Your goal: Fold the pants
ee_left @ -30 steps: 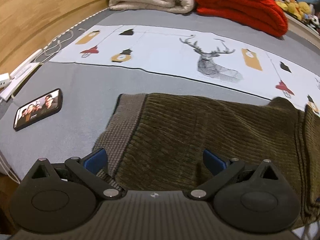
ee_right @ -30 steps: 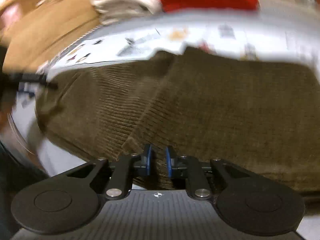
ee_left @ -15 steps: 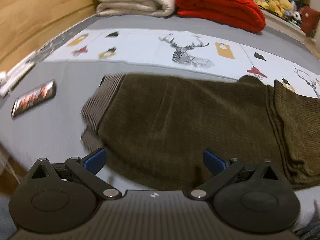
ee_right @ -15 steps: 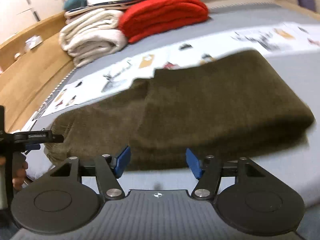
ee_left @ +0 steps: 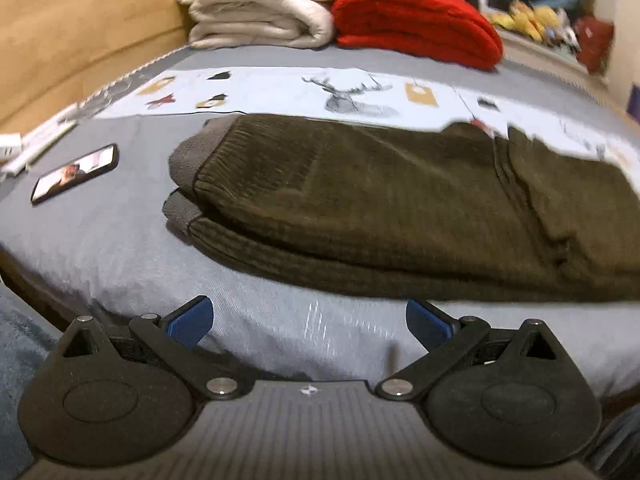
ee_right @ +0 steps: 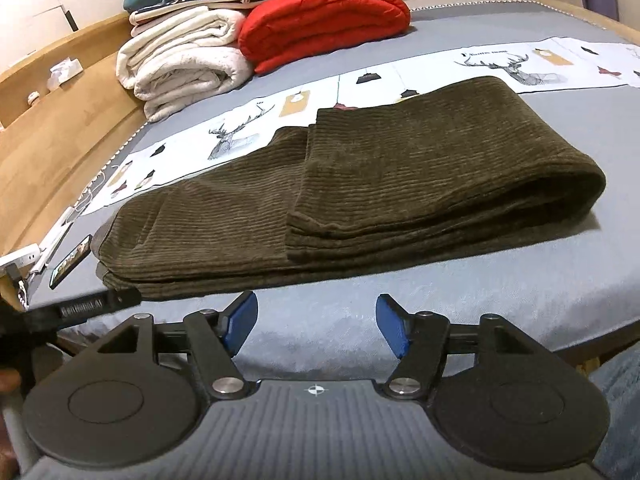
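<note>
Dark olive corduroy pants [ee_left: 380, 200] lie folded on the grey bed, grey waistband [ee_left: 182, 160] to the left. In the right wrist view the pants [ee_right: 360, 184] show one part folded over on top, with the fold at the right end. My left gripper [ee_left: 308, 320] is open and empty, held back from the pants over the bed's near edge. My right gripper [ee_right: 316, 320] is open and empty, also just short of the pants' near edge. Part of the left gripper [ee_right: 80, 306] shows at the left of the right wrist view.
A phone [ee_left: 76, 174] lies on the bed left of the pants. Folded white blankets [ee_right: 180, 60] and a red blanket [ee_right: 324, 20] are stacked at the back. A printed deer runner [ee_left: 352, 94] crosses the bed behind the pants. A wooden headboard [ee_right: 52, 128] and power strip [ee_right: 24, 258] are at left.
My right gripper has let go of the pants, opened and drawn back. My left gripper, open throughout, has also drawn back off the pants toward the bed's near edge.
</note>
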### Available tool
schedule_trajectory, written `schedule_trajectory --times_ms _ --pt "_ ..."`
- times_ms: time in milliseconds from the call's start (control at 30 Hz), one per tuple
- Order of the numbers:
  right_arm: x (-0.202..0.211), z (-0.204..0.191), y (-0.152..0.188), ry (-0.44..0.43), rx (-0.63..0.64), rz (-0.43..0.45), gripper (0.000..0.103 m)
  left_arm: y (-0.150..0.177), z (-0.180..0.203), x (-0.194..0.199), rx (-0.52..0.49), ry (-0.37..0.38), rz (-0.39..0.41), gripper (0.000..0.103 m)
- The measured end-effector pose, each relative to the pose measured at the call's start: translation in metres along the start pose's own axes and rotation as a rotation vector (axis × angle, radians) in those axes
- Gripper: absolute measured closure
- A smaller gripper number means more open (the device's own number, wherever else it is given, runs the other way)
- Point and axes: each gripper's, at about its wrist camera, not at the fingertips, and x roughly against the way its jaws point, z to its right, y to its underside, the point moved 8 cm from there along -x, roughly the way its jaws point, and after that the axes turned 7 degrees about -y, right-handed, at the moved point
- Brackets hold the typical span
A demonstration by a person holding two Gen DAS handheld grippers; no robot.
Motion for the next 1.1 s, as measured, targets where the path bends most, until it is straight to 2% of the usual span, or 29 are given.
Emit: schedule_trajectory --times_ms 67,167,300,800,1100 --pt "-0.001 0.002 0.003 0.014 -0.003 -0.010 0.035 -0.001 0.008 -0.003 -0.043 0.018 -0.014 0.000" --pt "-0.002 0.006 0.005 0.034 -0.030 -0.008 0.035 -0.007 0.010 -0.001 -0.046 0.018 0.036 0.000" --pt "-0.006 0.014 0.005 0.062 -0.075 -0.006 0.035 -0.013 0.013 -0.002 -0.070 0.033 0.056 0.000" --pt "-0.027 0.022 -0.002 0.086 -0.155 -0.023 0.035 -0.027 -0.003 -0.013 0.004 0.044 0.024 0.000" --pt "-0.021 0.053 -0.002 0.097 -0.333 0.007 0.035 -0.025 -0.007 -0.013 0.028 0.042 0.009 0.000"
